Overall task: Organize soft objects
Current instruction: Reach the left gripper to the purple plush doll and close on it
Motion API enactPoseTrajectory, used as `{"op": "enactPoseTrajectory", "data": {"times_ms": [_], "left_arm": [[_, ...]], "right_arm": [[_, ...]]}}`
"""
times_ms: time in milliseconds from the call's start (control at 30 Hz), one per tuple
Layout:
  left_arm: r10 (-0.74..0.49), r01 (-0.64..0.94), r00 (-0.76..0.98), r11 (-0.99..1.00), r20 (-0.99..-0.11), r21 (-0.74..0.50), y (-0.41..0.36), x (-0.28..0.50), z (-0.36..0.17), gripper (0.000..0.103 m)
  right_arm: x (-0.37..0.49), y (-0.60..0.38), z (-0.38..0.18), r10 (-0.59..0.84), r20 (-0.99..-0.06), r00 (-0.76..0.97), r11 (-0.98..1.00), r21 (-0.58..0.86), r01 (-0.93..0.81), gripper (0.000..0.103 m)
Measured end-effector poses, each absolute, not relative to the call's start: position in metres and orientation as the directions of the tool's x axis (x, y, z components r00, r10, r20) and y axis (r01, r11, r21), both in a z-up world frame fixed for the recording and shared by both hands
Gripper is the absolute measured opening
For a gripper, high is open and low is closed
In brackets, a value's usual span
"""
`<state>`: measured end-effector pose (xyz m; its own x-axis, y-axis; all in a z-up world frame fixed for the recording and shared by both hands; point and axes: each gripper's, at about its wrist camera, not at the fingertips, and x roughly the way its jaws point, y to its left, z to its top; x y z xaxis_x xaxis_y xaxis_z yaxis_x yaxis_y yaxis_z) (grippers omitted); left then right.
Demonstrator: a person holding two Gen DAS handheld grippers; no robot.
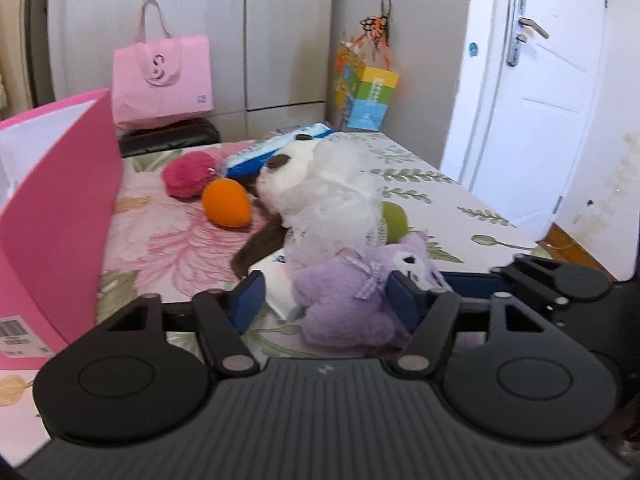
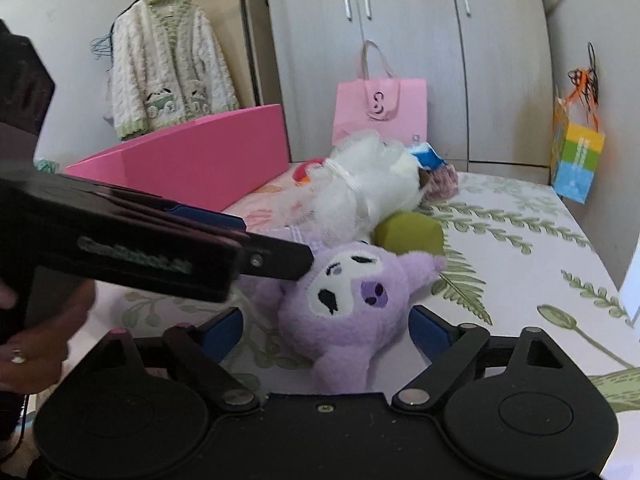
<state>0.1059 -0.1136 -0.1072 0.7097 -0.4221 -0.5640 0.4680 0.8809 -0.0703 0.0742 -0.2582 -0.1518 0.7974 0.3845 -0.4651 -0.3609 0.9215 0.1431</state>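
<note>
on a floral bedsheet (image 1: 168, 240), purple plush toy (image 1: 352, 300) lying between the blue pads of the left gripper (image 1: 326, 296) — right pad against the toy's head side, left pad apart from the body with a gap, so jaws partly open and not clamping. seen from the right wrist, same purple plush toy (image 2: 340, 300) face-up between the fingers of the right gripper (image 2: 326, 330), jaws wide, right pad close to the cheek, contact hard to tell, left pad clear of it. left gripper (image 2: 256, 240) reaching in from the left edge, tip at the toy's head, held by a hand (image 2: 36, 336) wearing a ring. behind the toy: white mesh pouf (image 1: 340, 208) over a white and brown plush (image 1: 288, 172), green sponge (image 1: 394, 220) touching the pouf, orange egg-shaped sponge (image 1: 226, 202), red pompom (image 1: 188, 174), blue packet (image 1: 264, 152). open pink box (image 1: 60, 216) at the left edge of the bed — pink paper bag (image 1: 162, 80) by the wardrobe (image 1: 280, 32), colourful bag (image 1: 366, 96) hanging near the white door (image 1: 532, 100).
</note>
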Motion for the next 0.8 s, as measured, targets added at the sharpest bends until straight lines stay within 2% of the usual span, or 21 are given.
{"op": "enactPoseTrajectory", "data": {"times_ms": [100, 233, 300, 600, 800], "left_arm": [[-0.433, 0.479, 0.695, 0.874, -0.574, -0.080, -0.115, 0.106, -0.107, 0.053], [-0.442, 0.496, 0.681, 0.865, -0.584, -0.077, -0.118, 0.103, -0.105, 0.050], [-0.445, 0.499, 0.677, 0.863, -0.587, -0.079, -0.118, 0.101, -0.104, 0.050], [-0.443, 0.478, 0.647, 0.870, -0.621, -0.123, -0.115, 0.089, -0.100, 0.050], [-0.444, 0.471, 0.587, 0.867, -0.677, -0.160, -0.106, 0.079, -0.095, 0.050]], "right_arm": [[0.075, -0.257, -0.153, 0.378, -0.455, 0.806, 0.924, 0.129, -0.361, 0.082], [0.074, -0.253, -0.154, 0.341, -0.457, 0.821, 0.937, 0.093, -0.338, 0.074], [0.071, -0.252, -0.153, 0.310, -0.457, 0.834, 0.947, 0.074, -0.312, 0.062], [0.058, -0.247, -0.146, 0.258, -0.488, 0.834, 0.963, 0.059, -0.264, 0.060], [0.047, -0.238, -0.138, 0.238, -0.535, 0.810, 0.968, 0.061, -0.244, 0.060]]}}
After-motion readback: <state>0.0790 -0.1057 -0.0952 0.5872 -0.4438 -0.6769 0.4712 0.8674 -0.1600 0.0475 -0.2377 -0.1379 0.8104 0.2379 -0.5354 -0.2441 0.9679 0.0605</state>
